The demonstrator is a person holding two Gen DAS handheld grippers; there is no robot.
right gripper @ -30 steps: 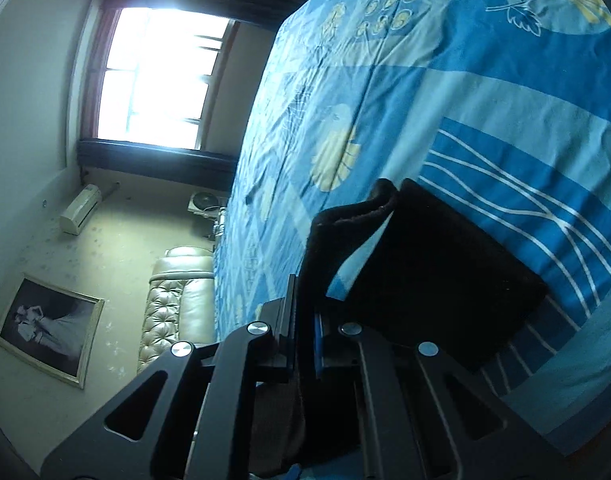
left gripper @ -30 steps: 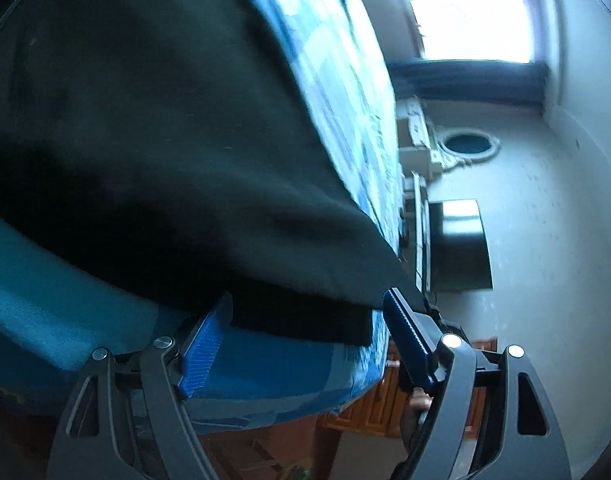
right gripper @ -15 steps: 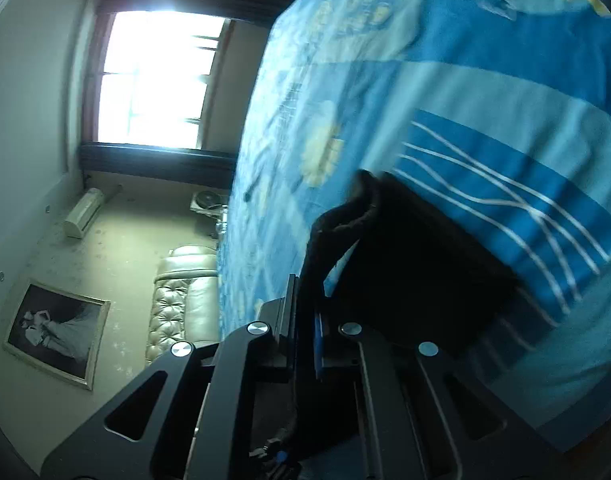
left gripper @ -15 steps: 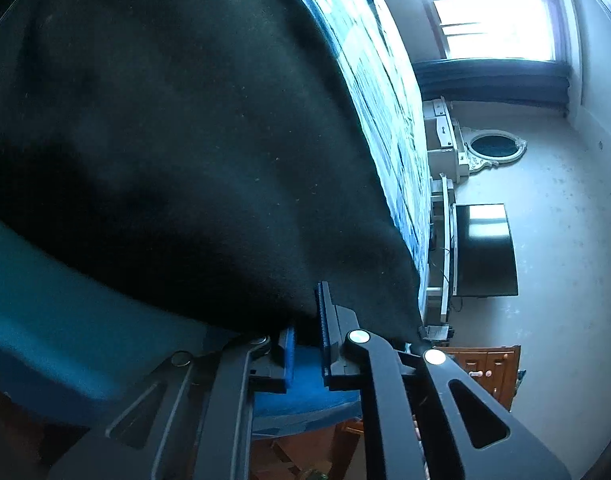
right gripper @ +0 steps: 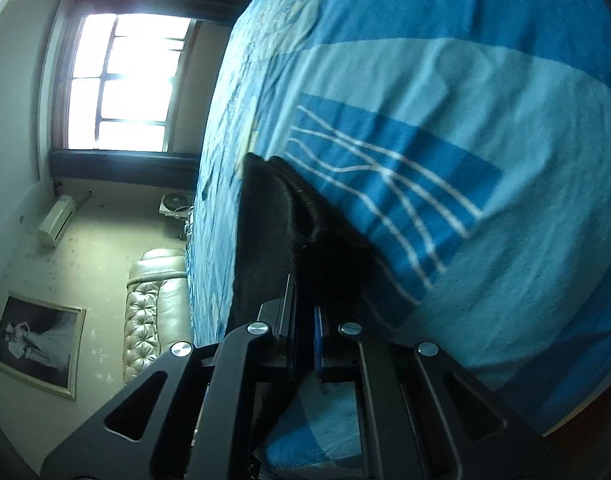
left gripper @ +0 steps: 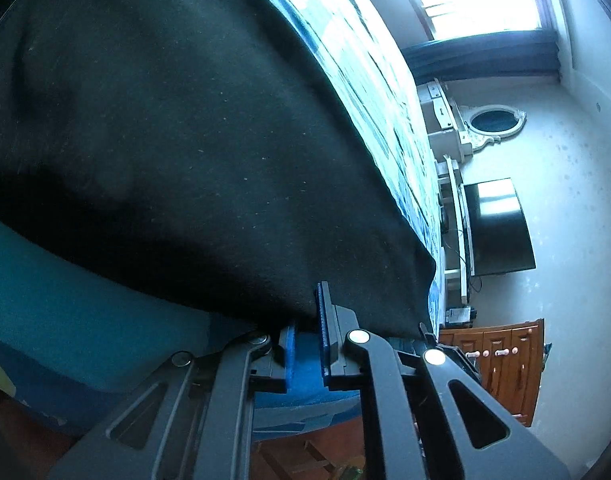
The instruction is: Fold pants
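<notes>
The black pants [left gripper: 185, 140] lie on a bed with a blue patterned sheet [left gripper: 65, 320] and fill most of the left wrist view. My left gripper [left gripper: 305, 320] is shut on the pants' near edge, with its blue pads close together. In the right wrist view, my right gripper [right gripper: 304, 312] is shut on another black part of the pants [right gripper: 273, 232], which rises lifted off the sheet [right gripper: 465, 80] in a fold. The cloth between the two grips is hidden.
The bed edge runs just below both grippers. A window [right gripper: 121, 80], a tufted sofa [right gripper: 153, 304] and a framed picture [right gripper: 37, 344] show on the right gripper's side. A dark TV [left gripper: 497, 228], a white dresser with an oval mirror [left gripper: 493, 120] and a wooden cabinet [left gripper: 501, 352] show on the left's.
My left gripper was open around the pants' edge one second ago and has closed on it. My right gripper has stayed shut on the pants and lifted the fold closer to the camera.
</notes>
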